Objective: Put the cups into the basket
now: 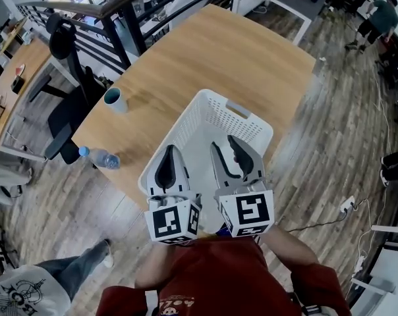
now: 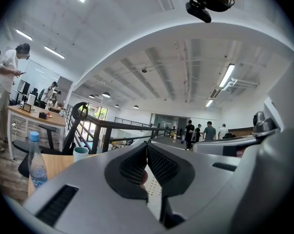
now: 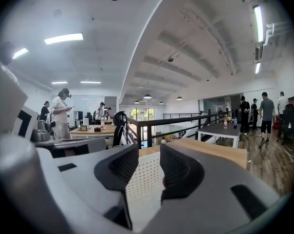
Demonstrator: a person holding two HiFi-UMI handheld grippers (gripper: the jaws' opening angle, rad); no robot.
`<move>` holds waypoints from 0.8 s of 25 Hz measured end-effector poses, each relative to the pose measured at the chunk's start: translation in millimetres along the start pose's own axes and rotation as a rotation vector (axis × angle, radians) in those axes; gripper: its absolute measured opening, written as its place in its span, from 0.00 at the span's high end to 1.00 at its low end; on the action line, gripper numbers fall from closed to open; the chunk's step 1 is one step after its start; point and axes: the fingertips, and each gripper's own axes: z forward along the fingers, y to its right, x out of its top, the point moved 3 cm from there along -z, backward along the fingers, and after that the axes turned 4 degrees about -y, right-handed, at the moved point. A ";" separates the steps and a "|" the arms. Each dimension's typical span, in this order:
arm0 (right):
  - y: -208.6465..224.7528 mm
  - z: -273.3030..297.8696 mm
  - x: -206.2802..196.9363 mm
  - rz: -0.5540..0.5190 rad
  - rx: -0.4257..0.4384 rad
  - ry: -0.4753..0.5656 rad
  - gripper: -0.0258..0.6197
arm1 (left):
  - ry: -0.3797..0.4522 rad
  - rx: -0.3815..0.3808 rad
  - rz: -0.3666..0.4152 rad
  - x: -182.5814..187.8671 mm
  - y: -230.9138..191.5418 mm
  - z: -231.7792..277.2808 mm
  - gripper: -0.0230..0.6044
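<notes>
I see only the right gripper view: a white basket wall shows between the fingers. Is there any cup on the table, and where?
Observer: Yes. In the head view one white cup with a teal inside stands upright on the table, left of the basket and apart from it.
Operator: Is anything else near it?
Observer: A water bottle stands at the table's left corner, nearer to us than the cup.
Operator: And the left gripper?
Observer: The left gripper has its fingers together, with no cup between them.
</notes>
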 end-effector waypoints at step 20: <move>22.9 -11.1 -7.2 0.031 -0.029 0.015 0.92 | 0.005 -0.012 0.042 3.0 8.3 -2.6 0.95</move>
